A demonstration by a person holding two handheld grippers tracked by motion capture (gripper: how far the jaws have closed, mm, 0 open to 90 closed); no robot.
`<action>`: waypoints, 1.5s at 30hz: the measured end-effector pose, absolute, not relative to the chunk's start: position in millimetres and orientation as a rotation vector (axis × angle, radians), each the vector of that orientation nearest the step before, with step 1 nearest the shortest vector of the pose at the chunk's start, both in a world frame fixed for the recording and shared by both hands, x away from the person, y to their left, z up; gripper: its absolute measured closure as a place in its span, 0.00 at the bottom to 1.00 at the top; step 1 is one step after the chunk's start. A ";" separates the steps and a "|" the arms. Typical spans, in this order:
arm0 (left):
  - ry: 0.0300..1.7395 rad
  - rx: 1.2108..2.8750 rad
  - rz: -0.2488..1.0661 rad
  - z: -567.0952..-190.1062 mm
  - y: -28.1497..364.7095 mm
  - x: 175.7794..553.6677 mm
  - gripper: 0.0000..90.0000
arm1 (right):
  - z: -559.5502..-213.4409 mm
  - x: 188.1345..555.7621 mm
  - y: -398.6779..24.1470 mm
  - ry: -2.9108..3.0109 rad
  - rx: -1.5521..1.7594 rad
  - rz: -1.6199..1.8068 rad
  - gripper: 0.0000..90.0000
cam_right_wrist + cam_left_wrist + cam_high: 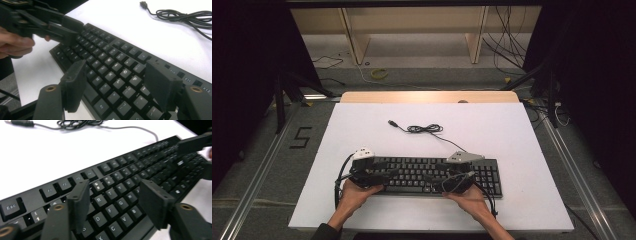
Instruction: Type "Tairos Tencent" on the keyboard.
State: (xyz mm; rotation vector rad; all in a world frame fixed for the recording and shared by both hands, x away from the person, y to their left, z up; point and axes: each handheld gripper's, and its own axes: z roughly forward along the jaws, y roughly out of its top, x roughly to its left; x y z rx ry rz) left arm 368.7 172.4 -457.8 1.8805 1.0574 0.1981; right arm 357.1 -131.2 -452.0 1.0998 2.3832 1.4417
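Table [362,210]: a white top, wooden strip along its far edge, dark floor and loose wires beyond.
Keyboard [437,175]: black, lying flat near the person's edge of the table, long axis running left to right; in the left gripper view [120,182] the Esc key is at its left end, and the letter keys read towards the person.
Cable [424,129]: thin and black, leaving the keyboard's far edge, bunched in a loose coil on the bare top behind it, ending in a plug [391,122] that points far-left; the coil lies well apart from both grippers.
Left gripper [384,176]: held in the left hand [354,195] over the keyboard's left half, jaws spread wide above the letter keys [115,202], gripping nothing.
Right gripper [439,177]: held in the right hand [469,197] over the right half, jaws spread wide above the keys [116,82], gripping nothing.
In the way: nothing but the two grippers over the keys.
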 end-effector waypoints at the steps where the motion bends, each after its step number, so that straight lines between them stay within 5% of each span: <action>1: 1.043 1.864 0.192 -456.5 174.2 366.3 0.40 | -452.2 358.5 -130.5 2.384 1.106 1.439 0.40; 9: 1.021 1.827 0.209 -453.2 181.0 357.0 0.31 | -453.4 364.1 -127.5 2.389 1.118 1.410 0.50; 27: 1.039 1.776 0.232 -453.9 197.0 342.7 0.29 | -462.4 382.4 -105.5 2.428 1.157 1.312 0.98; 45: 1.030 1.763 0.239 -455.1 202.3 336.7 0.28 | -474.5 392.1 -95.1 2.449 1.209 1.216 1.00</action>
